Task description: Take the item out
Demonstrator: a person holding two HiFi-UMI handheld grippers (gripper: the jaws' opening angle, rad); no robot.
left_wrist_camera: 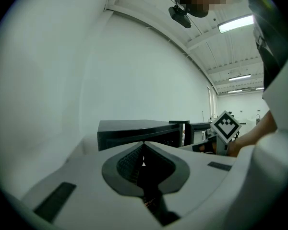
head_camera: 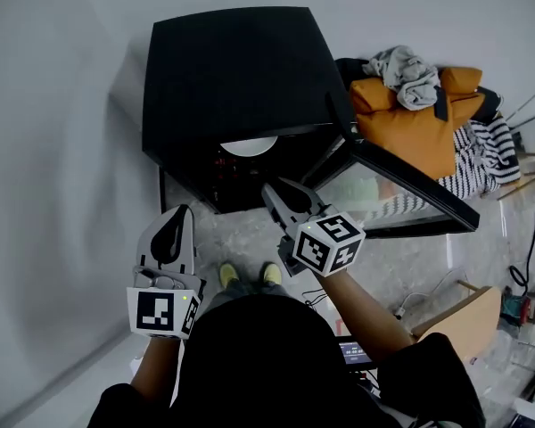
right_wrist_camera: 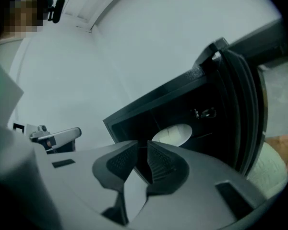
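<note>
Your left gripper (head_camera: 182,210) is clenched empty; your right gripper (head_camera: 270,189) stands slightly parted, empty, facing the white plate (head_camera: 250,146) inside the black cabinet (head_camera: 232,69)

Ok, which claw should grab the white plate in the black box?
Probably the right claw: it points into the open black box at the white plate, jaws slightly apart. The left claw is shut and off to the side.

A white round item (head_camera: 250,146), flat like a plate, lies inside the black cabinet (head_camera: 232,69) just behind its open front, at upper centre of the head view; only its near edge shows.
</note>
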